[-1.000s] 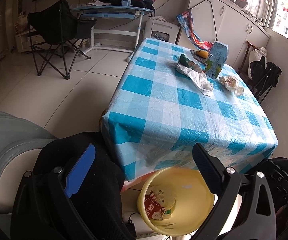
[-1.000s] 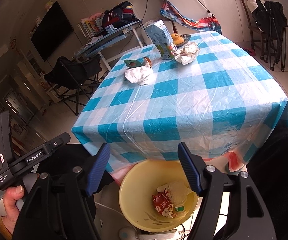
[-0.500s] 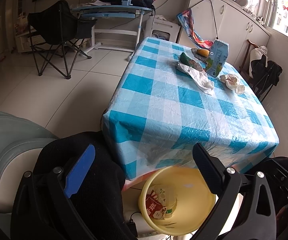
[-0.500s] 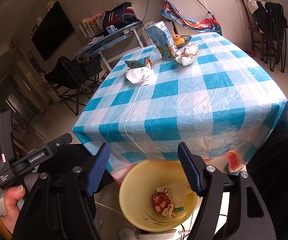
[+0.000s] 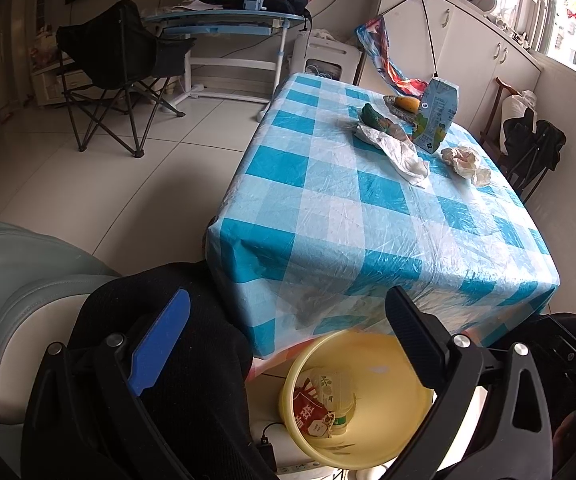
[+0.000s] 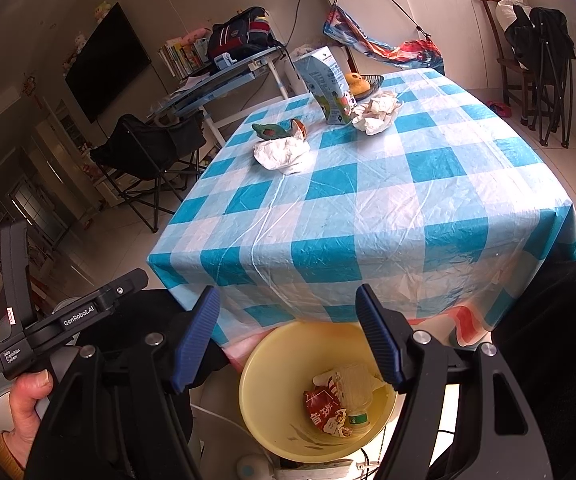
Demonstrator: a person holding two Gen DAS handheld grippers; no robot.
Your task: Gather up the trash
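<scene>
A yellow bin [image 6: 288, 436] [image 5: 376, 436] stands on the floor below the near edge of a table with a blue and white checked cloth [image 6: 368, 216] [image 5: 368, 216]. Inside it lie a red wrapper [image 6: 320, 412] and a clear plastic bottle [image 6: 354, 394]. On the far part of the table rest a milk carton [image 6: 326, 88] [image 5: 436, 114], a crumpled paper ball [image 6: 378, 112] [image 5: 466, 160], a white wrapper [image 6: 283, 154] [image 5: 392, 148] and a green packet [image 6: 273, 131]. My right gripper [image 6: 288, 340] hangs open above the bin, empty. My left gripper [image 5: 283, 336] is open and empty too.
A dish of fruit [image 6: 362, 82] sits behind the carton. A folding chair [image 5: 119, 68] and a desk [image 5: 227, 24] stand to the left on the tiled floor. Dark trouser legs [image 5: 159, 380] frame the bin. A hand [image 6: 23, 400] holds the left gripper's handle.
</scene>
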